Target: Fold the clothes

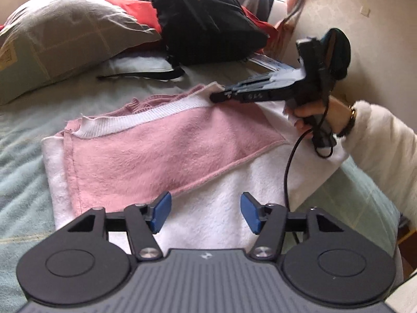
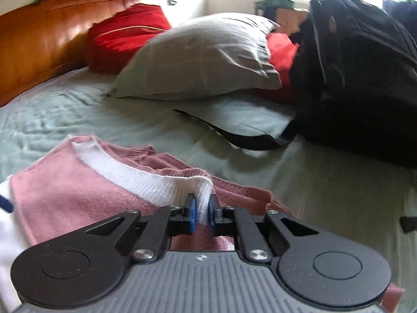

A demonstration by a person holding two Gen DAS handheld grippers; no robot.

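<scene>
Blue-padded and spread apart, the left gripper (image 1: 206, 212) hovers with nothing between its jaws above the near edge of the fluffy pink-and-white knitted sweater (image 1: 166, 151), which lies on the pale green bedspread (image 1: 23, 135). At the far right corner of the garment, the right gripper (image 2: 200, 215) is clenched on the white ribbed hem (image 2: 161, 180), a pinch of that knit standing up between its blue pads; the left wrist view shows its black fingers reaching in from the right, held by a hand (image 1: 305, 116) in a cream sleeve.

Folding looks partly done: a pink panel already lies diagonally across the white body, and the piece forms a rough rectangle rather than a spread-out sweater. What seems left is to bring the pinched far edge over towards the near side and flatten the bundle.

Well beyond the garment, a grey pillow (image 2: 208, 54) and a black backpack (image 2: 365, 60) sit at the far end of the bed.
</scene>
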